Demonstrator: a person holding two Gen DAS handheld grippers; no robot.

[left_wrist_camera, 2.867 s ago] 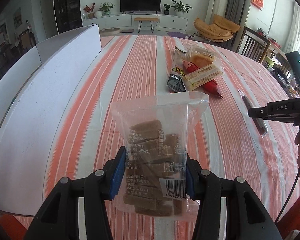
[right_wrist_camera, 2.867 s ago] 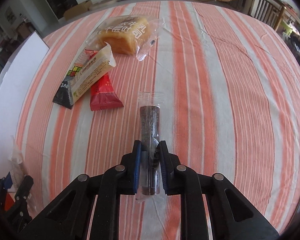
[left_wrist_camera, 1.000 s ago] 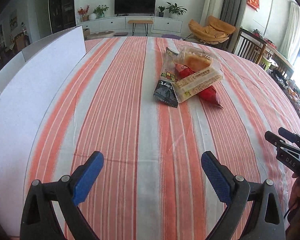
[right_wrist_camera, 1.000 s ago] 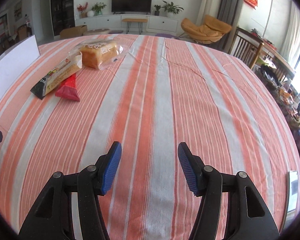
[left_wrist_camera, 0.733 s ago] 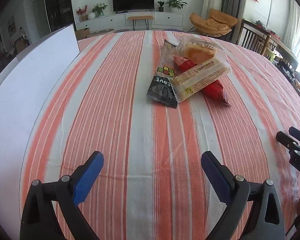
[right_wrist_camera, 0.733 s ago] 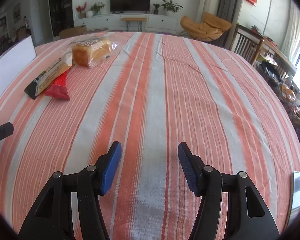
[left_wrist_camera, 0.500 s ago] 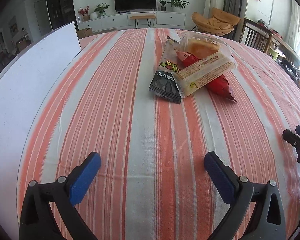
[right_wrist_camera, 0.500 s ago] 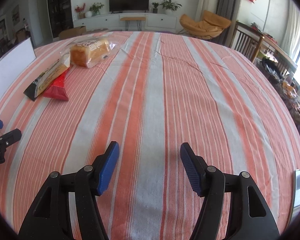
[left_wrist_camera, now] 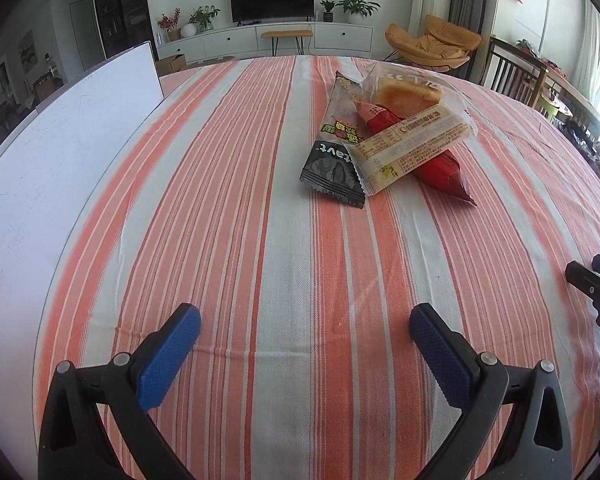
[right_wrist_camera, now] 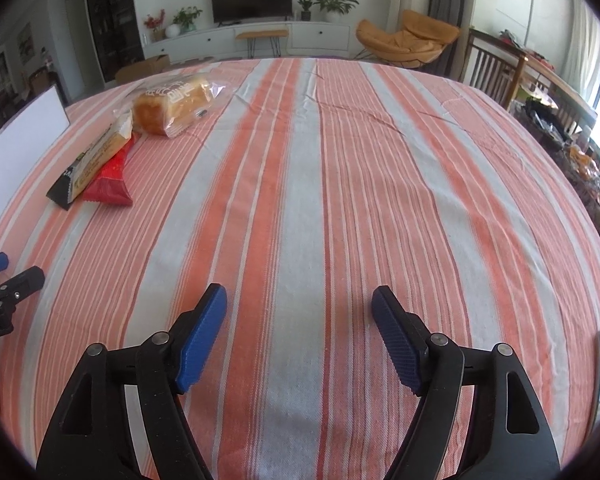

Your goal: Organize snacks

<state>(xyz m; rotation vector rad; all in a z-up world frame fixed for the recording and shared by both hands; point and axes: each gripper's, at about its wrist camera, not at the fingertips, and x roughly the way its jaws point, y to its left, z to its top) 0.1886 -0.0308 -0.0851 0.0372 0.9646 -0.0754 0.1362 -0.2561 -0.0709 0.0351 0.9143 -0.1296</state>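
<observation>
Both hands empty: left gripper (left_wrist_camera: 305, 334) wide apart, right gripper (right_wrist_camera: 299, 316) just opening, nothing between. We reach next for snack pile (left_wrist_camera: 388, 140).

The left hand-held gripper (left_wrist_camera: 305, 334), which clamped a clear bag of brown biscuits moments ago, now stands spread wide over bare striped cloth, the bag gone from view. The right hand-held gripper (right_wrist_camera: 299, 316), earlier closed on a dark stick snack, is likewise empty, its jaws having just been opening with nothing between them. The snack pile (left_wrist_camera: 388, 136) now lies nearer the left camera.
</observation>
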